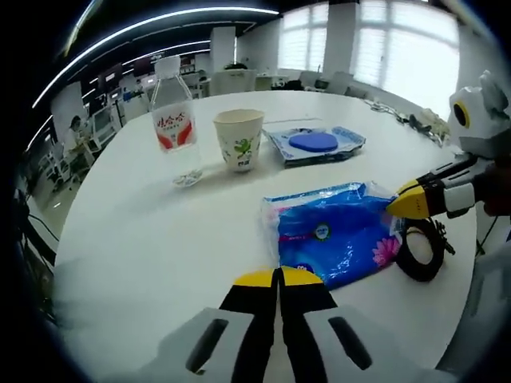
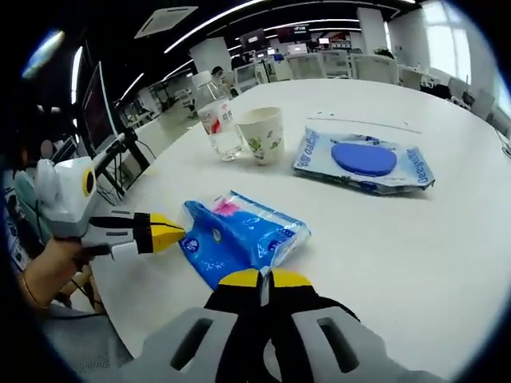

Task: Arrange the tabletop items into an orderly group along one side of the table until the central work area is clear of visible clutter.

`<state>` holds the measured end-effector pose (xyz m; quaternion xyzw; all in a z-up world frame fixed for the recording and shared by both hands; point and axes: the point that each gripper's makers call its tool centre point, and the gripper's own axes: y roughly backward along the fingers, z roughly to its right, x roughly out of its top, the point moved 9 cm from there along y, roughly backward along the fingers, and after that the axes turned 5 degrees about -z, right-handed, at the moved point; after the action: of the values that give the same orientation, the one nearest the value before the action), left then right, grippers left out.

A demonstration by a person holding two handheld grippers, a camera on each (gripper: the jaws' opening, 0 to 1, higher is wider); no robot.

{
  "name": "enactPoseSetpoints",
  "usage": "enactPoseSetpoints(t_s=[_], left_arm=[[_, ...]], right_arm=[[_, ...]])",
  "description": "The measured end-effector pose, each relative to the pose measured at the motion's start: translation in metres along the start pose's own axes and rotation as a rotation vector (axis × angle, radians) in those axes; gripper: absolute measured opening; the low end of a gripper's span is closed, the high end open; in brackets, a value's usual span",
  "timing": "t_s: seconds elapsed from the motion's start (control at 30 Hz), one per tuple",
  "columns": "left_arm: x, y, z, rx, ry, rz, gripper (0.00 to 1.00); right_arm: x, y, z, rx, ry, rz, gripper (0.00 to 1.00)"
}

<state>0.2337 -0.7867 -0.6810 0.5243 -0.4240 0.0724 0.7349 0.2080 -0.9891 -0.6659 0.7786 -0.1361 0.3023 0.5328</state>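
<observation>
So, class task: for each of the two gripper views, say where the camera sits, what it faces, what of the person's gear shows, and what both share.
Left gripper view: rides the left gripper, jaws shut, facing the blue tissue pack; the right gripper enters from the right.
Right gripper view: rides the right gripper, jaws shut, facing the same pack; the left gripper and a hand enter from the left.
Shared: pack, water bottle, paper cup, wipes pack, white table.

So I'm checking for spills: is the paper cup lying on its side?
No, the paper cup stands upright on the table, beside the water bottle.
</observation>
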Motion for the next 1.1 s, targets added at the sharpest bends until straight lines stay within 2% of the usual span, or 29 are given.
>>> enactPoseSetpoints(t_s=[0.13, 0.27, 0.47, 0.63, 0.73, 0.8, 0.9, 1.0, 1.1], left_arm=[[0.007, 0.005, 0.004, -0.02, -0.001, -0.009, 0.0], [0.017, 0.013, 0.013, -0.057, 0.002, -0.019, 0.0], [0.034, 0.022, 0.028, -0.051, -0.103, -0.021, 0.0], [0.049, 0.029, 0.041, -0.064, -0.16, -0.03, 0.0], [0.06, 0.035, 0.05, -0.068, -0.222, -0.035, 0.0], [0.065, 0.037, 0.054, -0.067, -0.234, -0.039, 0.0], [0.073, 0.041, 0.061, -0.081, -0.237, -0.027, 0.0], [0.076, 0.042, 0.066, -0.106, -0.193, -0.038, 0.0], [0.08, 0.044, 0.074, -0.103, -0.2, -0.035, 0.0]], right_arm=[[0.005, 0.009, 0.003, 0.006, -0.013, 0.012, 0.0], [0.01, 0.022, 0.007, -0.025, 0.011, 0.026, 0.0], [0.018, 0.038, 0.015, -0.02, 0.024, 0.051, 0.0], [0.027, 0.055, 0.026, 0.007, -0.039, 0.083, 0.0], [0.034, 0.068, 0.031, 0.026, -0.033, 0.087, 0.0], [0.038, 0.077, 0.033, 0.04, -0.031, 0.091, 0.0], [0.043, 0.089, 0.038, 0.043, -0.019, 0.091, 0.0], [0.047, 0.097, 0.044, 0.06, -0.028, 0.097, 0.0], [0.048, 0.103, 0.05, 0.074, -0.033, 0.096, 0.0]])
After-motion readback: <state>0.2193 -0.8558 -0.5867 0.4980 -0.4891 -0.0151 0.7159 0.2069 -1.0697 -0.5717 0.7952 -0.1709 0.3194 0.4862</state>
